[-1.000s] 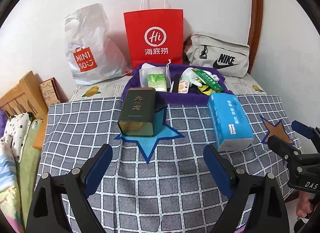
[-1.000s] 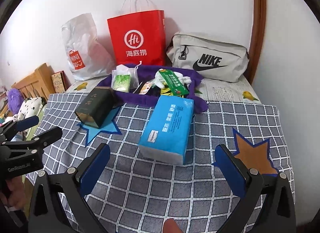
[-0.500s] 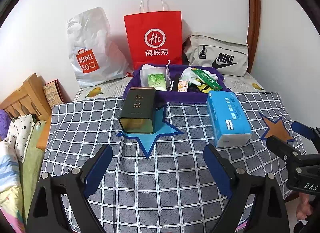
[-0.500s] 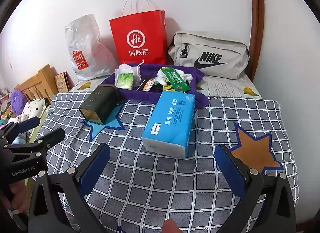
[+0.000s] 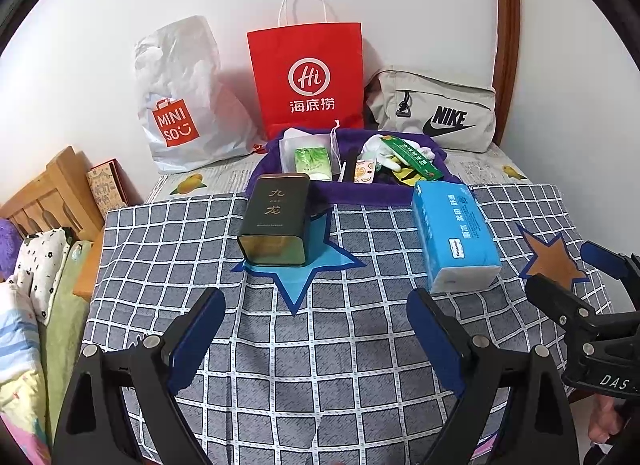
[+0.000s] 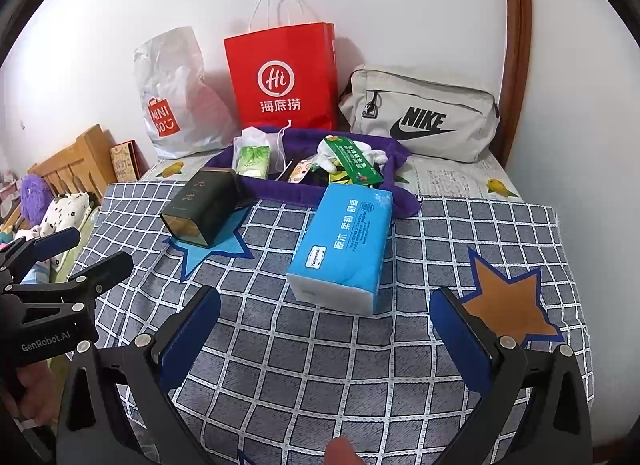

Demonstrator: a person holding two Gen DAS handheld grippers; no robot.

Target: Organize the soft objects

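Note:
A blue tissue pack (image 5: 452, 233) (image 6: 344, 241) lies on the checked cloth (image 5: 320, 365), right of centre. A dark green tin (image 5: 278, 217) (image 6: 204, 209) lies on its side on a blue star patch (image 5: 304, 269). Behind them is a purple fabric pouch (image 5: 360, 196) holding a green tissue packet (image 5: 312, 163), white soft pieces and small packets. My left gripper (image 5: 316, 305) hovers open over the cloth in front of the tin, holding nothing. My right gripper (image 6: 326, 301) is open in front of the tissue pack, also with nothing in it.
A red paper bag (image 5: 308, 77), a white plastic bag (image 5: 180, 105) and a grey Nike bag (image 5: 436, 113) lean on the back wall. A brown star patch (image 6: 508, 301) marks the cloth at right. A wooden bed frame (image 5: 48, 193) and bedding sit left of the table.
Nothing on the cloth has moved. Both grippers stay open and almost still, and the views have only shifted slightly.

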